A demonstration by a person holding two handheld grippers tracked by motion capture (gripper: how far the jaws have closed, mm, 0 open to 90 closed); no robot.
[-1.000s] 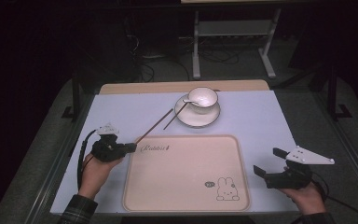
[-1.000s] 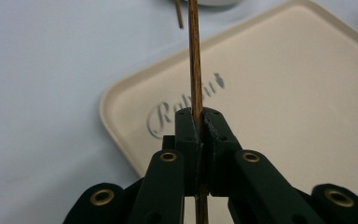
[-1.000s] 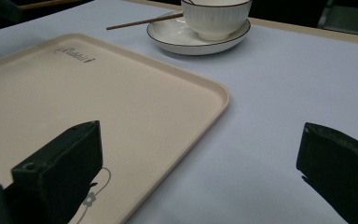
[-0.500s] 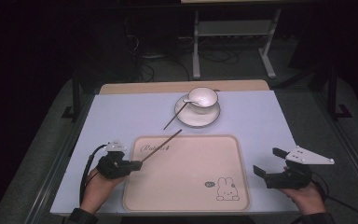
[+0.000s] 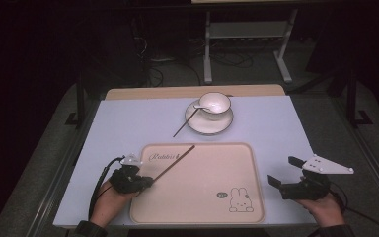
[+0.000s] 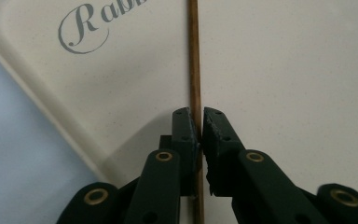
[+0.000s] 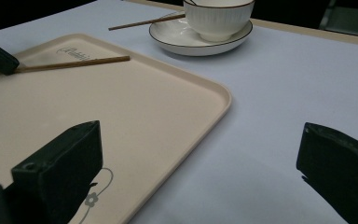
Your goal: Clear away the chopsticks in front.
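Note:
A brown chopstick (image 5: 172, 162) lies slanted across the near left part of the beige tray (image 5: 202, 197). My left gripper (image 5: 145, 181) is at the tray's left edge and shut on the chopstick's near end. In the left gripper view the chopstick (image 6: 194, 56) runs up between the jaws (image 6: 200, 116), which have just been opening slightly with it still pinched. A second chopstick (image 5: 184, 123) leans on the saucer (image 5: 209, 126) under a white cup (image 5: 215, 103). My right gripper (image 5: 285, 171) stands open and holds nothing, just right of the tray.
The tray carries a script word and a rabbit drawing (image 5: 239, 200). It lies on a pale blue table mat (image 5: 128, 123). In the right gripper view the cup (image 7: 216, 18) and saucer (image 7: 177, 42) stand beyond the tray's corner (image 7: 219, 93). Dark floor and a metal stand lie behind the table.
My left gripper has come down and nearer the table's front, carrying the chopstick from beside the tray onto its left part. The right gripper has kept still.

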